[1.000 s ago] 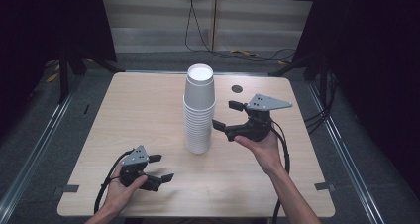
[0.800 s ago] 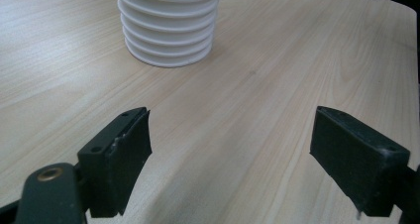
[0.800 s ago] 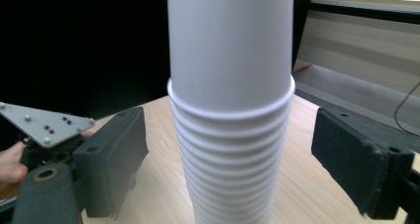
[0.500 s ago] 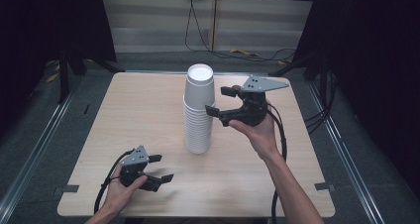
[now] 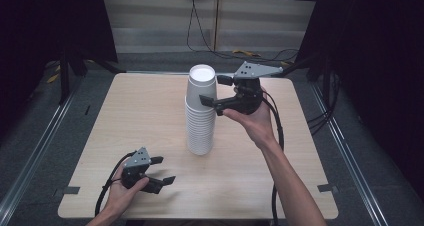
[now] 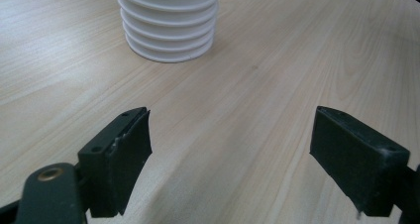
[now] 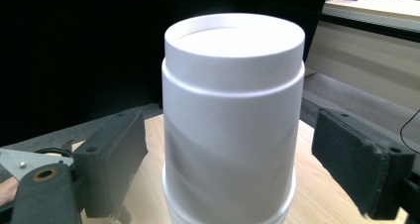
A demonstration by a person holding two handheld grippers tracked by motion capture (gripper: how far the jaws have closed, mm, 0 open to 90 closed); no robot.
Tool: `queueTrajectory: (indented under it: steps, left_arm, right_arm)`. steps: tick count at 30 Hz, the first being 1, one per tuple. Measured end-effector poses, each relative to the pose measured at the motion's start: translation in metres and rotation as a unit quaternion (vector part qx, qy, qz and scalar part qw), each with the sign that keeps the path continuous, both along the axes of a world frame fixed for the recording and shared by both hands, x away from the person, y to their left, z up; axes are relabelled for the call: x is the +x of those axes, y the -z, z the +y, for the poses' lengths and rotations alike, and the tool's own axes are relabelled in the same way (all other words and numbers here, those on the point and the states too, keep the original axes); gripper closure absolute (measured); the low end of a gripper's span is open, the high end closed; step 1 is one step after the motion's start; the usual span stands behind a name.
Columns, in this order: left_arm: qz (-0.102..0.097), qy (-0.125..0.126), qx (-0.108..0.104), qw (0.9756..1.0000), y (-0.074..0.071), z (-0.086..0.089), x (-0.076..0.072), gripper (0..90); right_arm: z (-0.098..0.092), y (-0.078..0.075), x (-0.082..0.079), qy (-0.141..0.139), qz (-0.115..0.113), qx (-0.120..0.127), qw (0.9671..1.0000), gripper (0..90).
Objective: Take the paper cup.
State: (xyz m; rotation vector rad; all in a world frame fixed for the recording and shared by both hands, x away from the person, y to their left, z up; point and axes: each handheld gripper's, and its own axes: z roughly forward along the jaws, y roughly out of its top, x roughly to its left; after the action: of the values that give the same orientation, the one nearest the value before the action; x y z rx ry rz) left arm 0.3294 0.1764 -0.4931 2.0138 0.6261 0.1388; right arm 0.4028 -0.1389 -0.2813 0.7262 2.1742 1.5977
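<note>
Nearest, at the lower left of the high view: left gripper [image 5: 164, 170] down low on the desk [image 5: 140, 111], fingers [image 6: 124, 144] apart with nothing but bare wood between, well apart from the stack of cups [image 5: 201, 121]. No steadying of the base from there, so likely no help if things lean

Further up, at the centre of the frame: tall white stack standing upright near the middle of the desk, narrow at the foot and high for its width. Easy to topple with a sideways nudge

At the top of the stack, upper centre: right gripper [image 5: 215, 90] held level at the top cup [image 7: 233, 110], fingers [image 7: 116, 154] spread to either side of its wall, a gap on each side, not yet pressing

Risks from here, as judged:
- closing off-centre, with one finger landing first, and pushing the whole column over toward the left of the frame
- squeezing too hard and denting or ovalling the thin paper wall, then slipping off
- gripping too low, across the rim of the next cup, and lifting two or more at once
- pulling up at a slant rather than straight, with nested cups sticking together and dragging the stack along or tipping it
- lifting fast with no hold on the lower cups, leaving the rest rocking or rolling toward the desk's far edge
</note>
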Motion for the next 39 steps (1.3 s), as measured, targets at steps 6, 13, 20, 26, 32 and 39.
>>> queueTrajectory:
  steps: [6,13,20,26,32,39]
  left_arm:
    - [0.001,-0.001,0.003,1.0000,0.001,-0.001,0.000,15.8]
    - [0.000,0.000,0.003,1.0000,0.001,0.000,0.000,15.8]
    - [0.000,0.002,0.006,1.0000,0.001,-0.001,0.000,15.8]
    - [0.001,0.002,0.007,1.0000,0.001,-0.001,0.000,15.8]
    - [0.000,0.003,0.008,1.0000,0.001,-0.001,0.000,15.8]
    - [0.002,0.006,0.010,0.9999,0.002,-0.002,0.000,15.9]
  right_arm:
    - [0.008,-0.002,0.007,-0.009,0.008,-0.007,0.9999,13.4]
    - [0.018,-0.009,0.016,-0.013,0.016,-0.016,0.9997,13.4]
    - [0.022,-0.011,0.023,-0.013,0.022,-0.022,0.9994,15.8]
    - [0.023,-0.012,0.027,-0.017,0.032,-0.026,0.9990,16.0]
    - [0.025,-0.014,0.030,-0.021,0.036,-0.029,0.9987,16.8]
    - [0.028,-0.015,0.031,-0.026,0.041,-0.039,0.9981,19.0]
